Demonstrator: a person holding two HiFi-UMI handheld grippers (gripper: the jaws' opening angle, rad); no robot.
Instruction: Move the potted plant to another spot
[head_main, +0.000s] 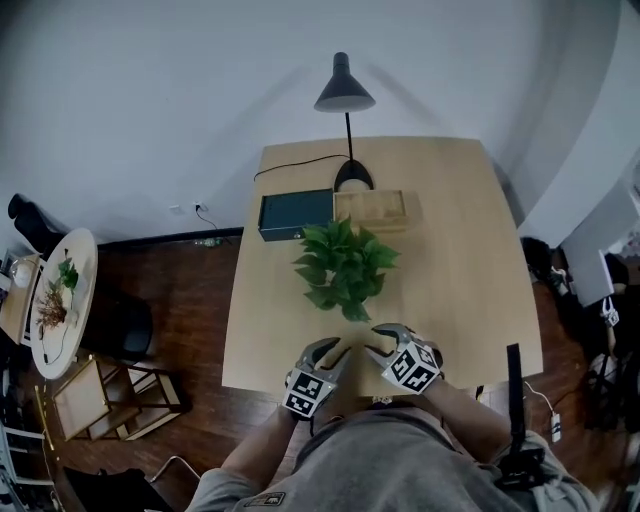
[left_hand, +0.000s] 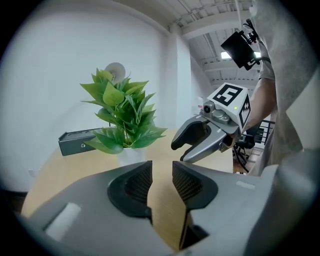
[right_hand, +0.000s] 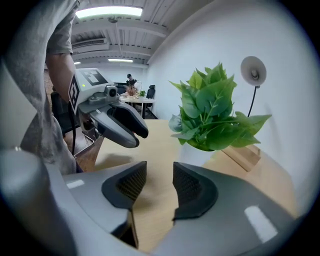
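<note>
Left gripper (left_hand: 161, 179): jaws a narrow gap apart, nothing between them, only bare tabletop showing through the gap
Pads (left_hand: 140, 182): dark, ribbed, facing each other
Table (left_hand: 65, 170): light wood, running away from the jaws
Potted plant (left_hand: 121, 115): upright on the table beyond the jaws, left of centre, broad green leaves over a pale pot, apart from both grippers
Dark box (left_hand: 79, 141): long, lying on the table behind the plant, to its left
Lamp head (left_hand: 116, 70): round, showing above the leaves
Right gripper (left_hand: 180, 152): at the right, above the table, curved fingers pointing left toward the plant, tips slightly apart, empty
Marker cube (left_hand: 231, 101): on top of that gripper
Sleeve (left_hand: 285, 75): grey, at the right edge
</note>
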